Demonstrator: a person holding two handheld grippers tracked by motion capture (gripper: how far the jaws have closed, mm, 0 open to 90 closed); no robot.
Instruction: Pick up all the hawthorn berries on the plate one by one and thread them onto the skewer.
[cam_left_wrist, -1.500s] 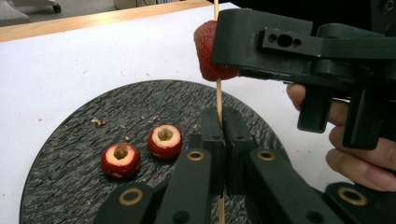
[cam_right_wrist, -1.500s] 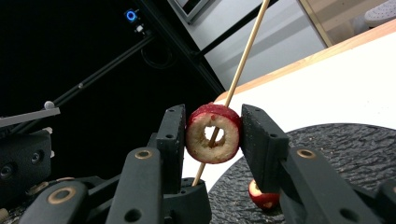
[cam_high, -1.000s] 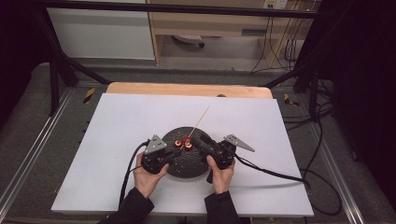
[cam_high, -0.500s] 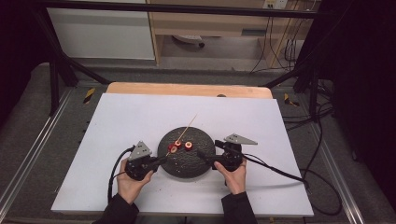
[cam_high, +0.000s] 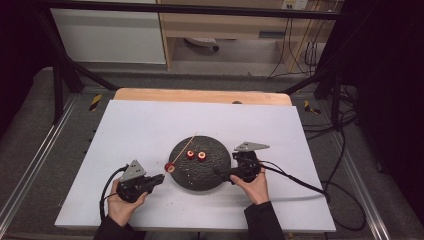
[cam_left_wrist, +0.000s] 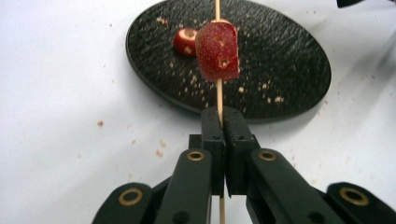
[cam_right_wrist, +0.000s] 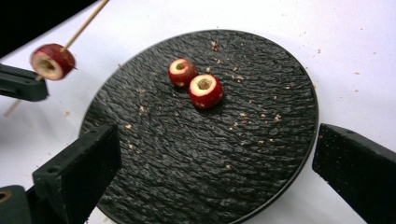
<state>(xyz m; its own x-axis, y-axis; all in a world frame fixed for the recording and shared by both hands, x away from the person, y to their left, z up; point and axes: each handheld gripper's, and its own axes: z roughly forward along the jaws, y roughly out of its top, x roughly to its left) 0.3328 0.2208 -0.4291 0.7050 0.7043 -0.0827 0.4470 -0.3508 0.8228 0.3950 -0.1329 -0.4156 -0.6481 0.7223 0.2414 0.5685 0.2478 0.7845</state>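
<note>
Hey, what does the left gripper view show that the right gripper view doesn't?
The left gripper view alone shows the left tool shut on the wooden skewer, gripped just below the threaded red fruit piece. The right gripper view alone shows the right tool with its jaws wide apart after just opening, nothing between them, over the near part of the plate, and two cored fruit pieces lying side by side. Both show the black plate, the crumbs on it, the skewer, its fruit piece and the white tabletop.

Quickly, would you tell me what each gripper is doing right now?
Left gripper: shut on the skewer, one fruit piece on it.
Right gripper: open, holding nothing, jaws just opened, above the plate.
</note>
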